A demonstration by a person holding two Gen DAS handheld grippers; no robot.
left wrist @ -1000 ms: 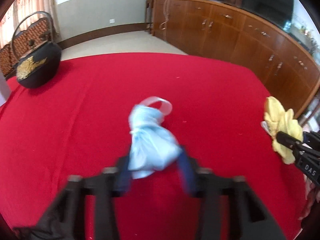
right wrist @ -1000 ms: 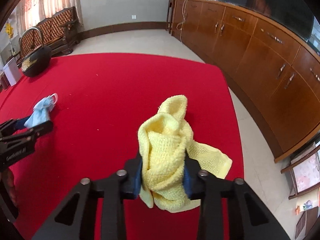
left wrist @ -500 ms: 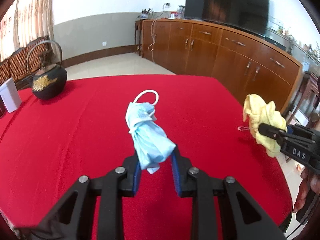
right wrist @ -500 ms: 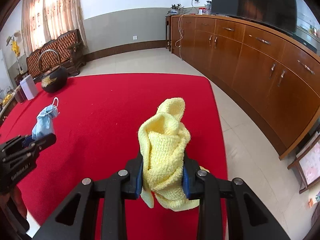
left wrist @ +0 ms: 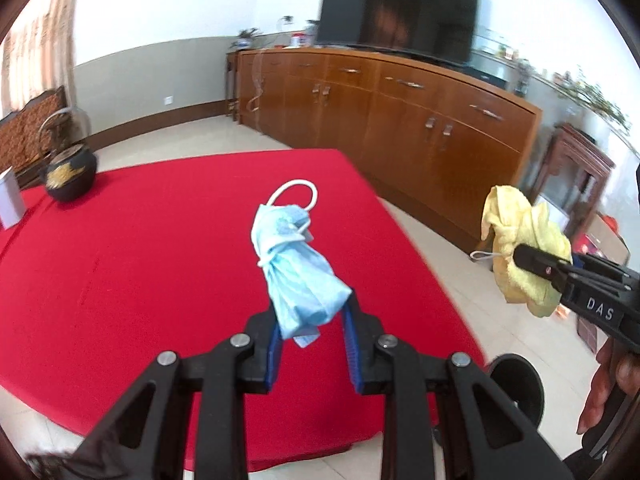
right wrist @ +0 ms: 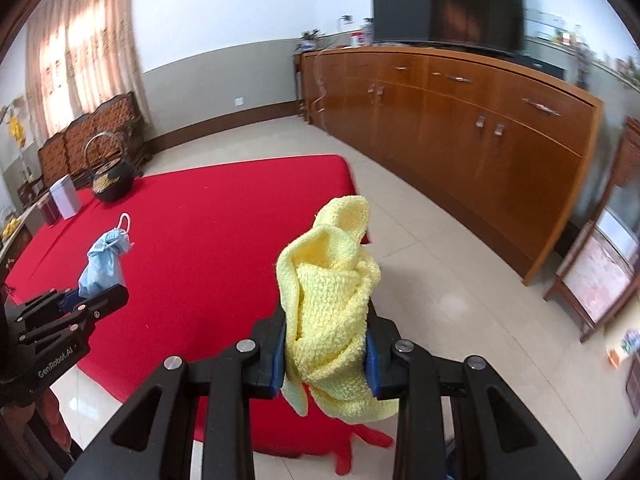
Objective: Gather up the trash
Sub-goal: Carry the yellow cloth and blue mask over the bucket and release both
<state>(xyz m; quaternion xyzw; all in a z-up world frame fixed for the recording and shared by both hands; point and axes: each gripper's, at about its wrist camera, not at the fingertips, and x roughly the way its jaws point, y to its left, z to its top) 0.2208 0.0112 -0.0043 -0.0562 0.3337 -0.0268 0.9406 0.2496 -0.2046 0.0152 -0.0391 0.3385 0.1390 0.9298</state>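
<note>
Trash is in both tools, lifted clear of the red-clothed table (left wrist: pixel 140 264). Left gripper (left wrist: pixel 310 334) is clenched on a crumpled pale-blue face mask (left wrist: pixel 298 272), white ear loop uppermost. Right gripper (right wrist: pixel 326 354) is clamped on a bunched yellow knitted cloth (right wrist: pixel 330 308), its lower folds hanging loose. Recommendation: maintain pressure and carry level; no bin is visible.

One blue face mask (left wrist: pixel 298 268), one yellow cloth (right wrist: pixel 334 308), one black teapot (left wrist: pixel 71 174), one red table (left wrist: pixel 140 240).
</note>
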